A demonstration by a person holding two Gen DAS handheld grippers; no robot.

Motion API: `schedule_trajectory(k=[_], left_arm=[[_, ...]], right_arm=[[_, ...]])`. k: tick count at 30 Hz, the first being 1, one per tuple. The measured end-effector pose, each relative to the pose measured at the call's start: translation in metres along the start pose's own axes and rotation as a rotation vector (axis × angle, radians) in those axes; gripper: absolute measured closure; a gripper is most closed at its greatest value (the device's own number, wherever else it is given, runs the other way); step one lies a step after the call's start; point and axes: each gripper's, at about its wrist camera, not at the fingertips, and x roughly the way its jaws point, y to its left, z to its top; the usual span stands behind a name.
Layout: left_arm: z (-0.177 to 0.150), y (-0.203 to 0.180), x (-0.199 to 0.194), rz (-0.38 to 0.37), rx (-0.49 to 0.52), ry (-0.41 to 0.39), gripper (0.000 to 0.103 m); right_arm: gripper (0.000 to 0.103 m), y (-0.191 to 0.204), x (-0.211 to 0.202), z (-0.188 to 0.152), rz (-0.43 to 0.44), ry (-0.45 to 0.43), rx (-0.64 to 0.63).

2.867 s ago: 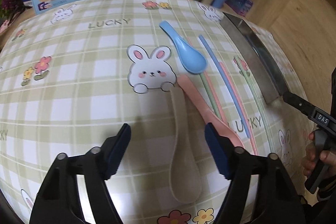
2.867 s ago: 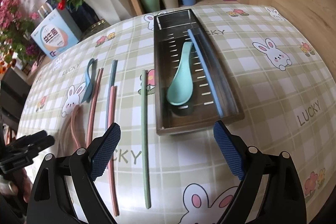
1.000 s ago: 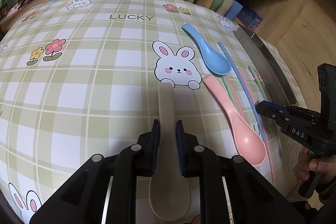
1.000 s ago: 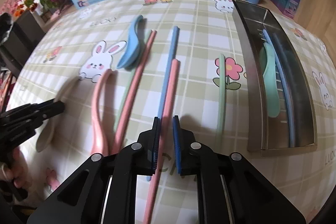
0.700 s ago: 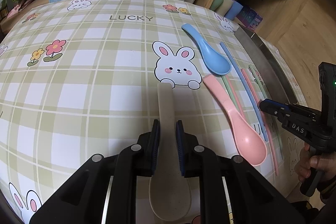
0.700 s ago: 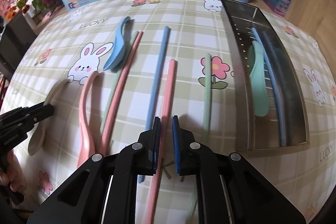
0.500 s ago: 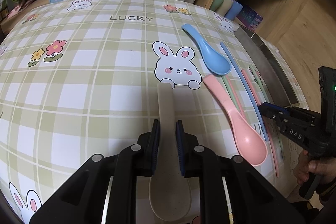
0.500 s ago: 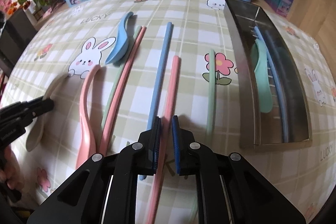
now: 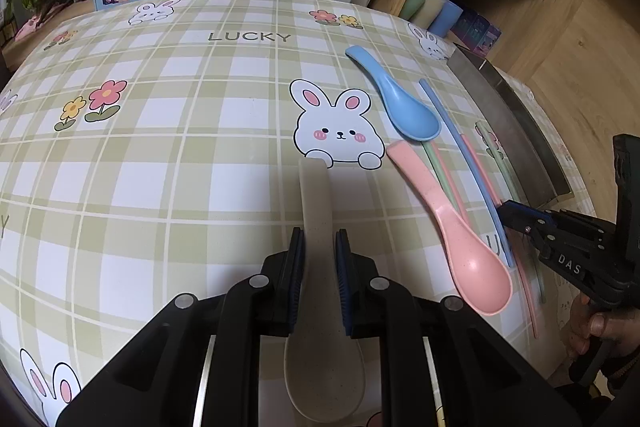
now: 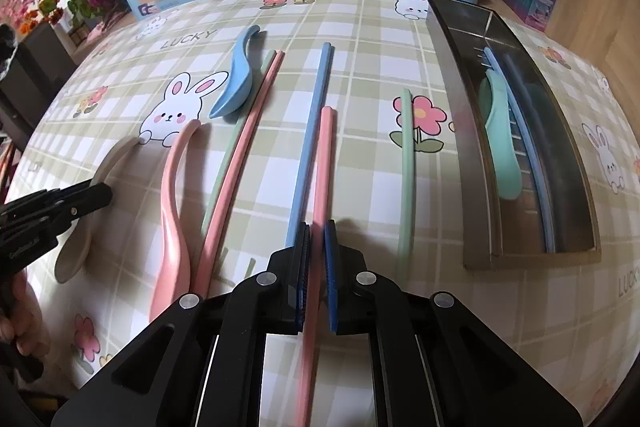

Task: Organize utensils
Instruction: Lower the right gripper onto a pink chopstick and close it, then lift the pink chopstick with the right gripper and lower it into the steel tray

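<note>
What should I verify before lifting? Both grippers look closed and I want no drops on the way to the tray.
1. Left gripper shut on beige spoon handle: ok.
2. Right gripper shut on pink chopstick: ok.
3. Blue chopstick outside the right jaws: ok, it lies beside them.
4. Metal tray has free room: ok, holds a green spoon and one chopstick.
5. Grip firmness: cannot tell.

Left gripper (image 9: pixel 319 245) clamps the beige spoon (image 9: pixel 318 211) beside a pink spoon (image 9: pixel 452 223).
</note>
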Motion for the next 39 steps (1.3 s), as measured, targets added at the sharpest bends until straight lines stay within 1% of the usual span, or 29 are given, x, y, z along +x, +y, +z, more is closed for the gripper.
schedule_trajectory(k=[8,16,19,22,24,27,30,33,36,39], left_arm=[[0.000,0.000,0.000,0.002,0.001,0.001,0.087],[0.000,0.000,0.000,0.009,0.001,0.001,0.087],[0.001,0.001,-0.001,0.008,-0.014,0.006,0.088],[0.001,0.002,-0.004,0.014,-0.018,0.019,0.088],[0.002,0.003,-0.007,0.018,-0.026,0.011,0.088],[0.008,0.006,-0.016,0.021,-0.050,-0.009,0.088],[0.016,0.007,-0.027,0.019,-0.066,-0.032,0.088],[0.024,0.004,-0.035,0.011,-0.072,-0.048,0.088],[0.031,-0.002,-0.038,0.006,-0.076,-0.055,0.088],[0.040,-0.008,-0.039,0.003,-0.086,-0.062,0.088]], right_arm=[[0.096,-0.005,-0.004,-0.006,0.028,0.021,0.039],[0.096,-0.007,-0.005,-0.010,0.047,0.016,0.037],[0.097,-0.011,-0.007,-0.009,0.070,0.008,0.057],[0.097,-0.014,-0.018,-0.006,0.090,-0.039,0.068],[0.097,-0.014,-0.027,-0.002,0.106,-0.077,0.067],[0.097,-0.018,-0.038,0.002,0.135,-0.110,0.079],[0.097,-0.026,-0.049,0.007,0.158,-0.142,0.110],[0.097,-0.043,-0.059,0.015,0.163,-0.174,0.154],[0.097,-0.068,-0.065,0.024,0.142,-0.194,0.194],[0.097,-0.097,-0.062,0.041,0.094,-0.204,0.215]])
